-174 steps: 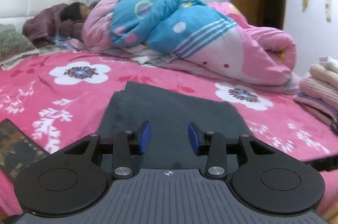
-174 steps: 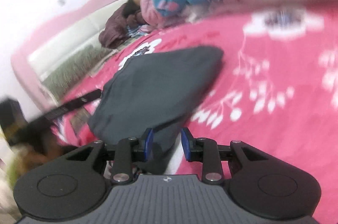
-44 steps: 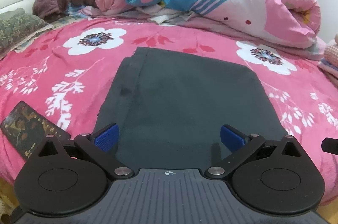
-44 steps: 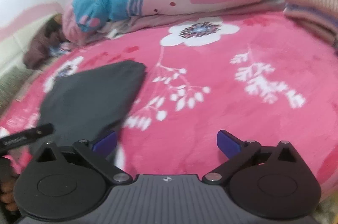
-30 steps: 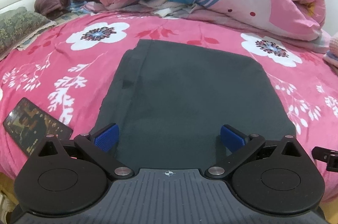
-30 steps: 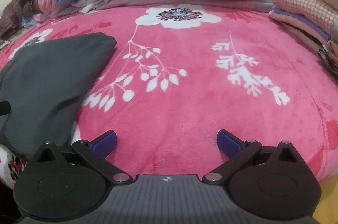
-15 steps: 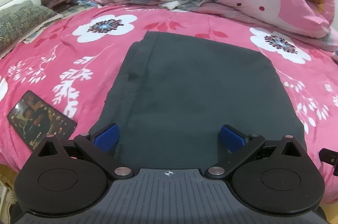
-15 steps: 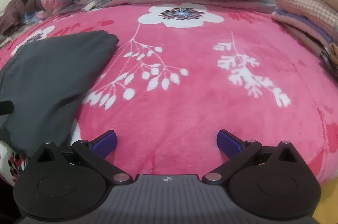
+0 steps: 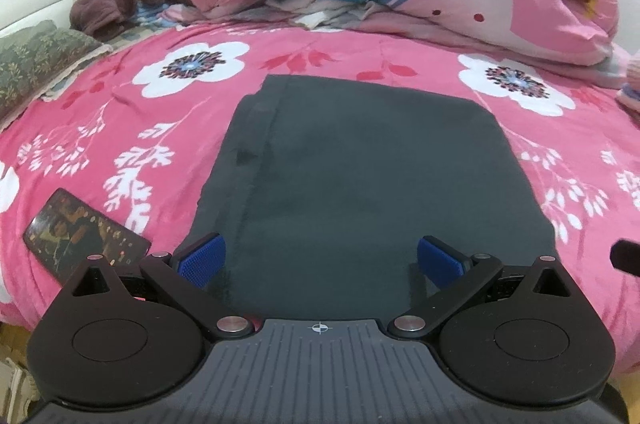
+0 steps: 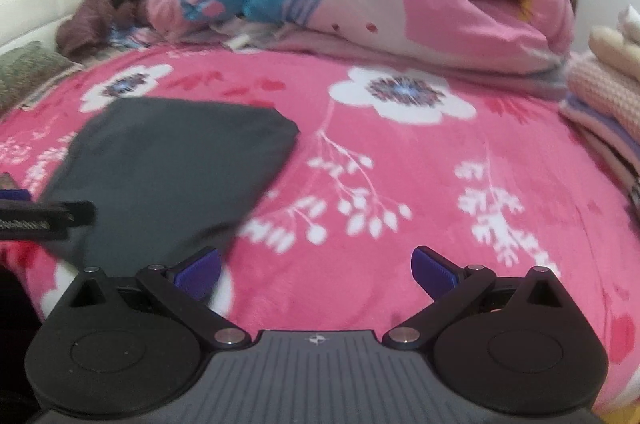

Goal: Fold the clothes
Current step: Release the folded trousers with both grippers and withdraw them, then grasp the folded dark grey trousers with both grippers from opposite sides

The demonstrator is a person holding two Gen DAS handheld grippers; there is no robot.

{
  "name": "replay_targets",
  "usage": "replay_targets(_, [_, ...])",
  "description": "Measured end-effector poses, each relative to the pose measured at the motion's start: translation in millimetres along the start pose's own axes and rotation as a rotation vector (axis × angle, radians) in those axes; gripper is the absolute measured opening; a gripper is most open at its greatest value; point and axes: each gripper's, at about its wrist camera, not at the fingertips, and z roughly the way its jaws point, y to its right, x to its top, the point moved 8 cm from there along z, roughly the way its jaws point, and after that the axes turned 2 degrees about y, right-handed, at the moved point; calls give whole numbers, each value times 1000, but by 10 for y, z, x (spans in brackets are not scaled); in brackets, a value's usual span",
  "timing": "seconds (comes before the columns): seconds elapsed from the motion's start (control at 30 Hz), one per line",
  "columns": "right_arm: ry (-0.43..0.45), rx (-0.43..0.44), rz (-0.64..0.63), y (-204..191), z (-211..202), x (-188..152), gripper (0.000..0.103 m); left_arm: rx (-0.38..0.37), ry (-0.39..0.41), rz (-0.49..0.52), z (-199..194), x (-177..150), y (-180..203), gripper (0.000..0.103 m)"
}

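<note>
Left wrist view: left gripper (image 9: 320, 258) spread over soft, probably light folded dark garment (image 9: 360, 159); grab bed-edge corners; right gripper (image 10: 316, 272) spread.

Garment (image 9: 368, 175) on bed (image 9: 120, 127), phone (image 9: 84, 236) left

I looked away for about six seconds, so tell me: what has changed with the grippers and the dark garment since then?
Both grippers have let go: the left gripper and right gripper, earlier nearly shut at the dark garment, now stand wide open. The right one has swung off onto the pink bedspread. The garment stays folded flat; the phone has not moved.
</note>
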Motion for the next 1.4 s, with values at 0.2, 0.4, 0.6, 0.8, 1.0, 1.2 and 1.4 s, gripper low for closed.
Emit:
replay_targets(0.2, [47,72,-11,-69,-35,163,103,-88,28,-30,-33,40,-20,103])
replay_targets(0.4, [24,293,115,-50,104,206,103,-181,83,-148,-86,117,-216,103])
replay_targets(0.6, [-27,426,216,-36,294,340,103,-260,174,-196,-166,289,-480,103])
replay_targets(0.8, [-127,571,334,-48,598,390,101,-308,139,-235,112,429,-705,103])
replay_targets(1.0, [-283,625,404,-86,999,277,89,-393,6,-330,574,460,-845,99])
replay_targets(1.2, [-348,694,444,-137,1301,326,85,-484,-142,-423,983,441,-932,97])
replay_targets(1.4, [-363,756,473,-227,1595,440,78,-553,-205,-452,1159,415,-879,96])
